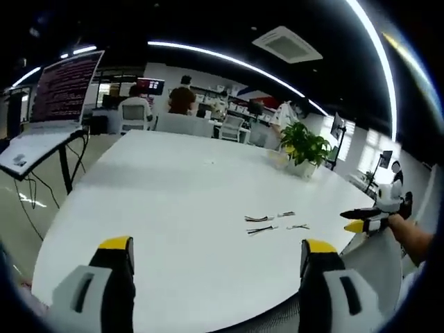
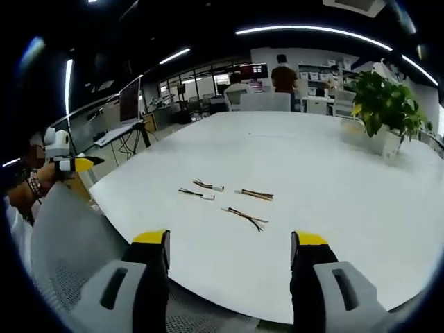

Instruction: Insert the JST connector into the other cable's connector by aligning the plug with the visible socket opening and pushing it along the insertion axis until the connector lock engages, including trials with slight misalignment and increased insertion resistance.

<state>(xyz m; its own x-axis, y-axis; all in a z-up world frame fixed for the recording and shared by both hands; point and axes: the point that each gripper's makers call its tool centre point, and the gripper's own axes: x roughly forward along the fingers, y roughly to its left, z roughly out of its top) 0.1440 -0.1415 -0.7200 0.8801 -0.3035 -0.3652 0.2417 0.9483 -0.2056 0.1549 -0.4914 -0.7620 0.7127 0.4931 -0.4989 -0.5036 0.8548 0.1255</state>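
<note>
**Four small wire leads lie untouched on the white surface, both grippers held back**

The JST cables lie in a loose cluster on the white surface (image 2: 333,180), near the edge closest to the person. In the right gripper view they read as four short leads: one with a pale connector housing at its end (image 2: 208,185), a second just beside it (image 2: 197,193), a third with orange-brown wires (image 2: 254,194), and a fourth with dark, splayed wires (image 2: 245,218). All four lie apart from one another, none mated. The same cluster (image 1: 267,222) shows in the left gripper view, well ahead of the left gripper (image 1: 216,253).

The left gripper's fingers stand wide apart with nothing between them. The right gripper (image 2: 229,246) is likewise spread and empty, hanging over the near edge above a grey mesh chair back (image 2: 76,263). In the left gripper view the right gripper shows at the far right, carried by a hand.

These leads look very light and limp: the thin wires would flex and give no push along the insertion axis. The housings are the only stiff parts, small and probably smooth plastic, so each is best pinched across its flat sides just behind the mating face, with the wires trailing free. Which housing is plug and which socket is too small to tell.

A potted plant (image 2: 386,104) stands further back on the surface.
</note>
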